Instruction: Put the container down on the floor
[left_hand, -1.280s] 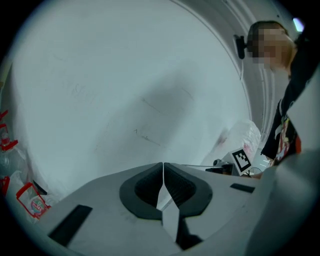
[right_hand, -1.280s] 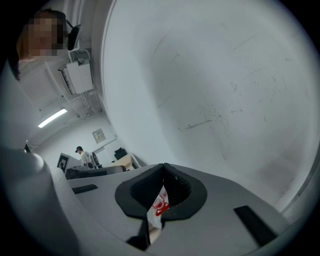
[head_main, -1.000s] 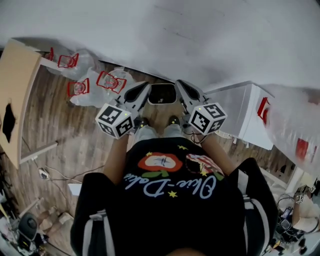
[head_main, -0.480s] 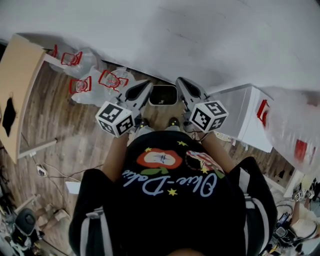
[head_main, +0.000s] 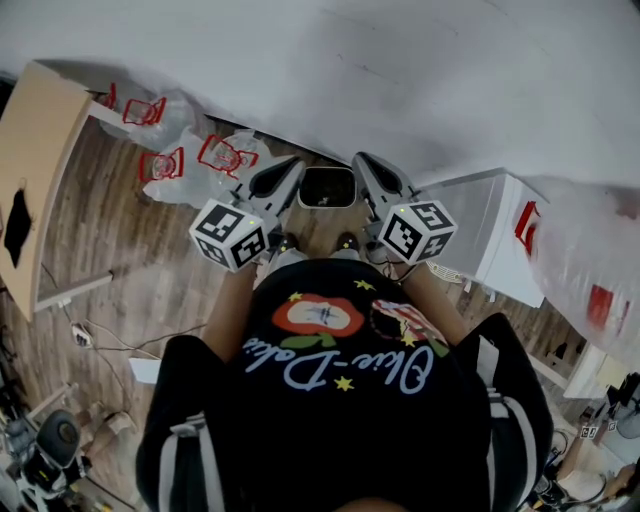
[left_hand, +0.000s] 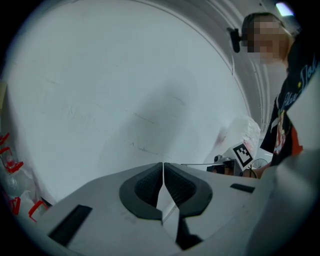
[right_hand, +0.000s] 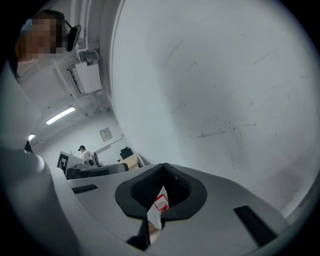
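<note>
Between the tips of the two hand-held grippers, just ahead of the person's shoes (head_main: 286, 243), a dark, glossy, round-cornered rectangular container with a pale rim (head_main: 327, 188) is showing level in the head view. It is judged to be hanging above the brown wooden plank floor (head_main: 130, 270) rather than resting on it, though that view alone is not settling this. The left gripper (head_main: 292, 172) is touching the container's left edge and the right gripper (head_main: 361, 166) its right edge. In each gripper view the dark ribbed pads (left_hand: 145, 186) are meeting along a closed line, so both sets of jaws are standing fully together. Whether a thin rim is being nipped there cannot be told.

Step in hand, as judged: beginning the descent. Doing it well is calling for both grippers sinking at one rate, keeping the container flat, and the jaws parting only once its base is bearing on the planks. The strip of planks in front of the shoes is looking the safest landing place: clear plastic bags with red print (head_main: 215, 160) are lying near on the left, a white box (head_main: 490, 225) is standing on the right, and the white wall (head_main: 400, 80) is rising close ahead.
</note>
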